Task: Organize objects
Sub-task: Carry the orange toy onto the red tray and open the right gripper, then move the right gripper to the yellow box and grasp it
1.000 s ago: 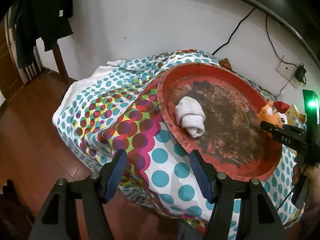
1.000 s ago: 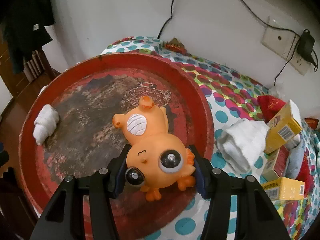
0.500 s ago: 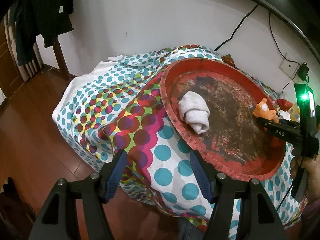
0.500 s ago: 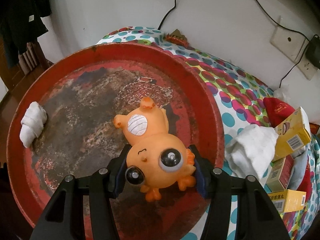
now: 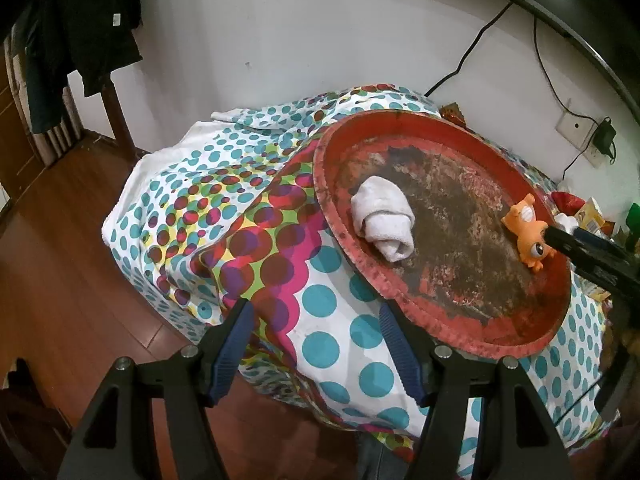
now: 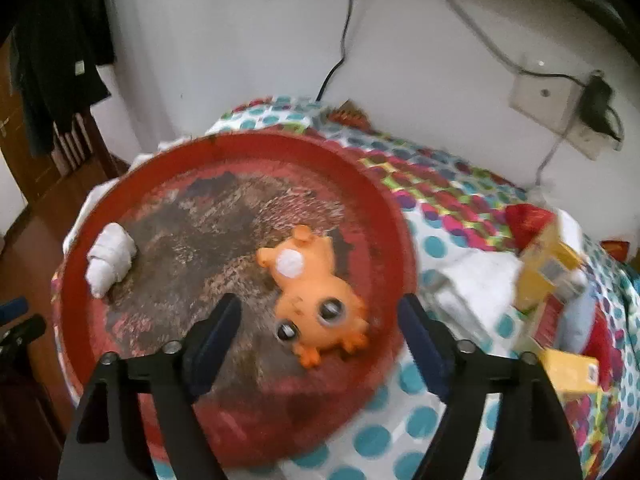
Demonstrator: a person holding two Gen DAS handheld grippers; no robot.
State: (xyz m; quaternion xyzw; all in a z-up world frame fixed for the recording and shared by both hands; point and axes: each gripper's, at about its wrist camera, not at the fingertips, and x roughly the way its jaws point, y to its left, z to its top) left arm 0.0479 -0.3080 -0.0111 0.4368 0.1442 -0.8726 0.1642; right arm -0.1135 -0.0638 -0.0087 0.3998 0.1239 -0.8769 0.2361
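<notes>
Now that our right gripper (image 6: 320,316) has just spread its jaws wide, the orange toy (image 6: 316,300) lies free on the red tray (image 6: 224,432) between them, near a rolled white cloth (image 5: 382,222); our left gripper (image 5: 314,340) hangs open, empty.

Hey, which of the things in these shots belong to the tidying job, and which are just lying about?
Part of the job:
- red tray
- orange toy, lying in the tray
- rolled white towel, in the tray
- right gripper, jaws just opened, toy released

Lying about:
- yellow boxes
- dark clothes
- wall socket
</notes>
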